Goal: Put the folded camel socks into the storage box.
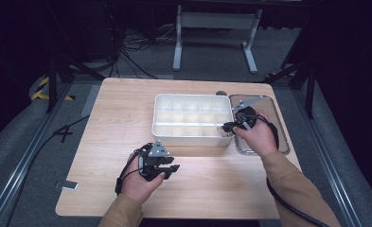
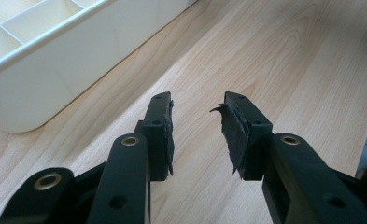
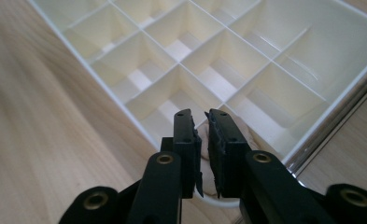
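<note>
On the pale wooden table (image 1: 103, 142) stands a white plastic organiser tray with a grid of small square compartments (image 1: 162, 137), and just to its right, touching or nearly touching its side, lies a clear shallow lid with a shiny metal-looking rim (image 1: 276, 118). The right claw (image 1: 228, 126), held in the person's right hand (image 1: 257, 137), hangs over the near right corner of the white tray; in the right gripper view its tips (image 3: 201, 122) stand above the corner compartment, with only a narrow gap between the jaws. A small whitish, soft-looking object (image 3: 239, 128) lies in that compartment directly below and behind the jaws; the pads do not press on it, so this claw is released, though whether its tips brush the object cannot be told. The left claw (image 1: 173, 168), held in the left hand (image 1: 138, 182), rests over bare table well in front of the tray's near left corner. In the left gripper view its jaws (image 2: 196, 126) stand apart, released, with nothing but wood grain between the worn black pads (image 2: 235, 135) and the tray's rounded corner (image 2: 27, 116) ahead to the left.
</note>
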### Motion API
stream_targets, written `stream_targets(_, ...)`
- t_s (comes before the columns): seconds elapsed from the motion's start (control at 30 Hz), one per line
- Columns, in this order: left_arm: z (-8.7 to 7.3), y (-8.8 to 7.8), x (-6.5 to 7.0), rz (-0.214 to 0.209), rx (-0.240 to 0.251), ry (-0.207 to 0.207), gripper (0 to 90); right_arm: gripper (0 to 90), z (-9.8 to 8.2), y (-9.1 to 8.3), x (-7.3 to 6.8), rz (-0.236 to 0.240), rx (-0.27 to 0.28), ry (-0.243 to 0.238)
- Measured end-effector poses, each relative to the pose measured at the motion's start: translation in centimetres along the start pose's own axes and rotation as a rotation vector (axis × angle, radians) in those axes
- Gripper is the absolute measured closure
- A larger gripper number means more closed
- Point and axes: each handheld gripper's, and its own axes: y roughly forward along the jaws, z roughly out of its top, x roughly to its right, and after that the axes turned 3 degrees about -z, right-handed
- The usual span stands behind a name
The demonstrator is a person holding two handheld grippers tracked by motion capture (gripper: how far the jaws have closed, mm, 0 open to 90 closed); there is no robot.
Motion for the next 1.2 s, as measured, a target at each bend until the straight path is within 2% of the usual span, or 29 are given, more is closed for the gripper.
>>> stream_targets(0.07,-0.1,-0.2,0.1,-0.010,0.010,-0.004,62.9,77.6,-0.5,-1.2,-0.4,0.019,0.035,-0.021)
stream_targets(0.1,-0.1,-0.5,0.1,-0.014,0.004,0.007,62.4,76.4,-0.9,-1.9,-0.6,0.032,0.060,-0.035)
stream_targets(0.2,-0.5,-1.1,0.2,-0.036,0.013,0.012,60.7,71.2,-2.2,-3.3,-1.3,0.059,0.098,-0.054)
stream_targets(0.27,-0.7,-1.5,0.2,-0.054,0.020,0.004,59.3,67.2,-3.3,-4.2,-1.6,0.075,0.132,-0.067)
stream_targets(0.43,-1.7,-2.1,-0.1,-0.062,0.002,0.023,56.7,61.2,-6.0,-5.6,-2.0,0.067,0.192,-0.067)
stream_targets(0.53,-2.2,-2.4,-0.4,-0.063,-0.019,0.035,55.4,58.0,-7.6,-5.9,-2.6,0.089,0.189,-0.051)
stream_targets(0.6,-2.5,-2.5,-0.5,-0.067,-0.027,0.021,54.3,56.6,-8.3,-5.9,-3.0,0.101,0.159,-0.058)
stream_targets(0.67,-2.5,-2.8,-0.7,-0.051,-0.045,0.016,54.1,55.2,-9.1,-5.6,-3.6,0.105,0.128,-0.072)
stream_targets(0.77,-2.5,-3.1,-0.8,-0.045,-0.032,0.004,54.2,54.4,-9.7,-4.9,-4.5,0.111,0.078,-0.113)
stream_targets(0.9,-2.7,-3.0,-1.3,-0.043,-0.052,0.010,53.1,51.6,-10.5,-3.9,-5.3,0.129,0.060,-0.146)
stream_targets(1.03,-3.3,-2.6,-2.3,-0.006,-0.135,0.032,51.4,49.2,-11.4,-2.8,-5.5,0.133,0.047,-0.167)
stream_targets(1.13,-4.1,-2.5,-3.2,-0.012,-0.154,0.002,50.8,45.6,-12.5,-2.0,-5.6,0.139,0.048,-0.158)
stream_targets(1.2,-4.3,-2.3,-3.5,0.000,-0.171,0.002,50.8,44.3,-13.5,-1.3,-5.5,0.125,0.080,-0.145)
